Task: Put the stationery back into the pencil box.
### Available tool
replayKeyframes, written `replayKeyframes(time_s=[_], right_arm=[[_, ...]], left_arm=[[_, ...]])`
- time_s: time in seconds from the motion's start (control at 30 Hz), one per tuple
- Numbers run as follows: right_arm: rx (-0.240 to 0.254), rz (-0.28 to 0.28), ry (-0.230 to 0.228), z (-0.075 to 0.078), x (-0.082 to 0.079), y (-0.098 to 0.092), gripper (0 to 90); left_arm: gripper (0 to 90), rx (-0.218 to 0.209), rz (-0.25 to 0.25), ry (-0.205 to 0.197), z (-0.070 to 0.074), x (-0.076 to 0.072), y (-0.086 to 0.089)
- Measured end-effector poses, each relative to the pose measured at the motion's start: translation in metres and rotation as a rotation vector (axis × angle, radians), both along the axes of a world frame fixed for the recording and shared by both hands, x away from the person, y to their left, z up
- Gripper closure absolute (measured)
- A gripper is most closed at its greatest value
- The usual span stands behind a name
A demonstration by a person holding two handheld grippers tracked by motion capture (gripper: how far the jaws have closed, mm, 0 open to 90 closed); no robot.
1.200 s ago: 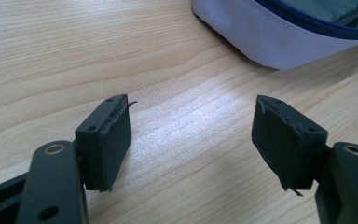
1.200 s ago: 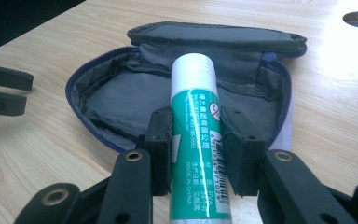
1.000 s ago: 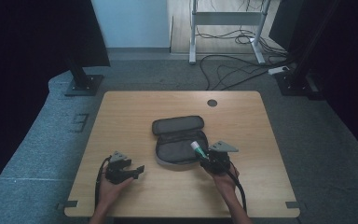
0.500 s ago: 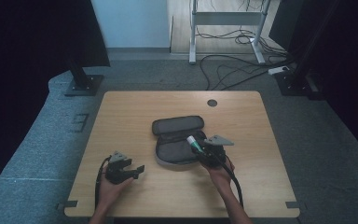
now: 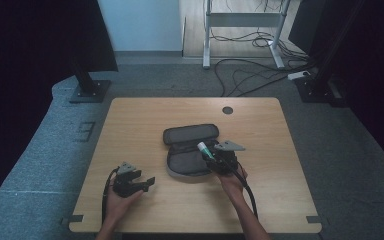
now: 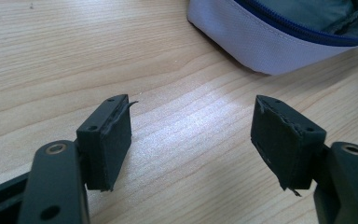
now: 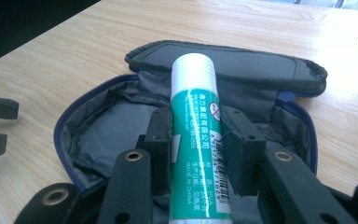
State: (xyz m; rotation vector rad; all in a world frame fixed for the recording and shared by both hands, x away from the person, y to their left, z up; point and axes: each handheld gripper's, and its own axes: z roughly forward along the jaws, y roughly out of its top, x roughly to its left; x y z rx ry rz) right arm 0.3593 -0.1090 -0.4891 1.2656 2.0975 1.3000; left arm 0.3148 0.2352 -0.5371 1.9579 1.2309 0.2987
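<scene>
The right claw (image 7: pixel 196 154) is clenched on a green glue stick (image 7: pixel 196 140), its pads pressing the tube's sides about halfway along. The stick's white cap points away from the claw, toward twelve o'clock in the right gripper view, and hangs above the grey lining of an open zippered pencil case (image 7: pixel 102 140). The case's flap lies folded back flat on the wooden tabletop (image 7: pixel 65 60) beyond it.

In the high view, the right claw (image 5: pixel 211 156) sits over the three o'clock end of the pencil case (image 5: pixel 185 162), near the tabletop's (image 5: pixel 145 115) centre, with the glue stick (image 5: pixel 204 149) angled toward ten o'clock.

The left claw (image 5: pixel 147 182) rests at about eight o'clock from the case, well apart from it. In the left gripper view, the left claw (image 6: pixel 191 140) is released, with bare wood between its pads and the case's pale outer wall (image 6: pixel 242 42) at one o'clock.
</scene>
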Motion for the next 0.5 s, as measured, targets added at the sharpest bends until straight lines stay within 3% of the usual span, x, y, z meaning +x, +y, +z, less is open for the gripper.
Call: replayKeyframes(time_s=[0.5], right_arm=[[-0.006,0.003,0.015,-0.008,0.018,0.012,64.8]], left_arm=[[29.3,0.004,-0.011,0.009,-0.002,0.001,-0.001]])
